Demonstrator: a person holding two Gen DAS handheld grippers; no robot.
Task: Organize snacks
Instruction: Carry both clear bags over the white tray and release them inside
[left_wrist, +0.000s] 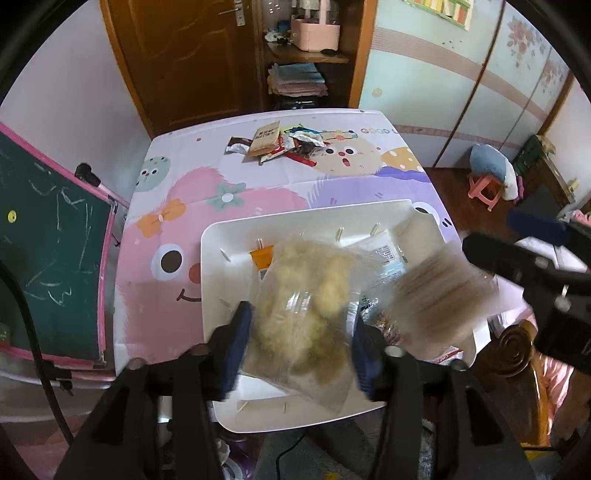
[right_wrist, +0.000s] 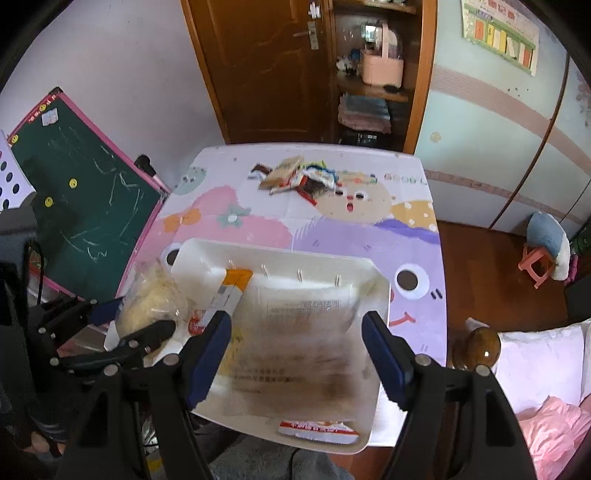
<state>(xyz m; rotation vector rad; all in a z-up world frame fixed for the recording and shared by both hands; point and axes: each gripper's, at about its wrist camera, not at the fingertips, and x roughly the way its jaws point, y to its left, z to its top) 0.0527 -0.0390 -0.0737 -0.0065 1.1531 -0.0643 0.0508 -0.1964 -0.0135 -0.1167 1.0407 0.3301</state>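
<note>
A white tray sits at the near end of the table and also shows in the right wrist view. My left gripper is open, its jaws on either side of a clear bag of pale yellow snacks, blurred, over the tray's near left part. My right gripper is open over a blurred clear bag of brown snacks that appears to be dropping into the tray. An orange packet lies in the tray. A pile of snack wrappers lies at the table's far end.
The table has a cartoon cloth. A green chalkboard leans at the left. A wooden bedpost knob and pink bedding are at the right. A pink stool stands on the floor. A wooden door and shelf are behind the table.
</note>
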